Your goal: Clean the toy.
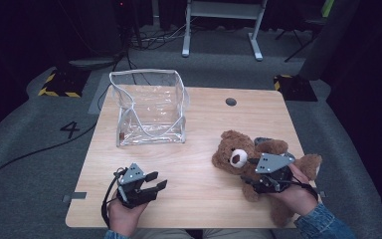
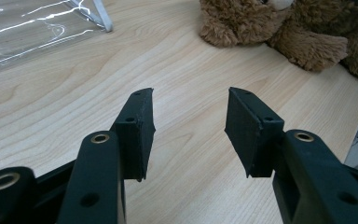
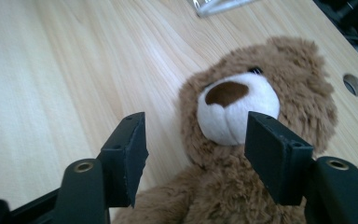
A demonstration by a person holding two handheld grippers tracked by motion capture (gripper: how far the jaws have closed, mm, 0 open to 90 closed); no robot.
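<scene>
A brown teddy bear [image 1: 231,149] lies on its back at the right side of the wooden table [image 1: 204,124], head toward the middle. My right gripper [image 1: 256,169] hovers over its chest, open; in the right gripper view the jaws [image 3: 196,149] straddle the bear [image 3: 279,70] just below its white muzzle without pressing the fur. My left gripper [image 1: 155,180] rests near the table's front left, open and holding nothing. In the left gripper view its jaws [image 2: 190,126] hang over bare wood, the bear [image 2: 298,28] lying farther off.
A clear plastic zip bag [image 1: 149,107] stands open-topped at the back left of the table, its edge visible in the left gripper view [image 2: 28,28]. A round cable hole [image 1: 231,101] sits near the back edge. Bare wood lies between bag and bear.
</scene>
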